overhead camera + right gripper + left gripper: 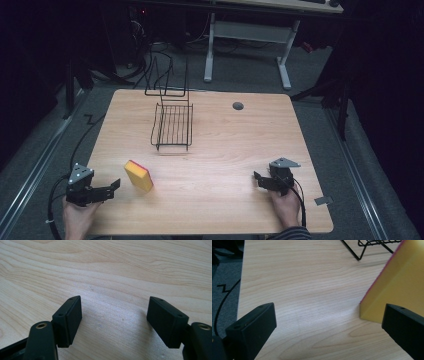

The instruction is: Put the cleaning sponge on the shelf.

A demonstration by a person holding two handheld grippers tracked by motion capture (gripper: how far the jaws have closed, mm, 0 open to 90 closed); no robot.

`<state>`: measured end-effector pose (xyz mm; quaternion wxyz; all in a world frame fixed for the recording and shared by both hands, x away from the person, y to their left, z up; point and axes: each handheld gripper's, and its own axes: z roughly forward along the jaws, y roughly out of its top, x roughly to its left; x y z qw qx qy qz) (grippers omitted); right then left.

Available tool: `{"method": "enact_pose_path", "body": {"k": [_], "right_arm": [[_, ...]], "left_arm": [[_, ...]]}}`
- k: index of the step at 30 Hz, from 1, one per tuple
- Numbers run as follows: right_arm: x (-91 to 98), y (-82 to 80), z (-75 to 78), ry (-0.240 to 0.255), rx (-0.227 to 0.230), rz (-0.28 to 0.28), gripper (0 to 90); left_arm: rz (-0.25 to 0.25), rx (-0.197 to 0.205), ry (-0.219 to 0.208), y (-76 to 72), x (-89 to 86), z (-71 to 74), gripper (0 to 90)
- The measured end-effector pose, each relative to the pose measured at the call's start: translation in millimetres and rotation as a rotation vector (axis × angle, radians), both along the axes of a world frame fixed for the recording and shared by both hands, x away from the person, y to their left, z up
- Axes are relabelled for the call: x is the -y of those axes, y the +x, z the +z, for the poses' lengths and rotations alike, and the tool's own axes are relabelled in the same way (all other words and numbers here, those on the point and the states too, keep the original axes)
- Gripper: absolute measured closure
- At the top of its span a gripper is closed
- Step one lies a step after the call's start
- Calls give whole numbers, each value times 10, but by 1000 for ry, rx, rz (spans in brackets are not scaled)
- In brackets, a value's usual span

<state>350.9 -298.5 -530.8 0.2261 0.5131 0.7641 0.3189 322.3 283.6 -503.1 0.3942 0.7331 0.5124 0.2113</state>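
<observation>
Both tools are held low over the bench, jaws spread wide, nothing gripped. Left tool is angled at the sponge just beside it; right tool is pointed left. No readable writing.

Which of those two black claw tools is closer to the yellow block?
The left gripper: the yellow block sits just beyond its open jaws, while the right gripper rests far across the table, facing bare wood.
</observation>
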Motion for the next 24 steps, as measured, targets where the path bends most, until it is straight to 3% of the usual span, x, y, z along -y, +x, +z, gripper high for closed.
{"method": "enact_pose_path", "body": {"k": [24], "right_arm": [[0,-1,0,-2,1,4,284]], "left_arm": [[-118,12,-9,-172,355,35,1]]}}
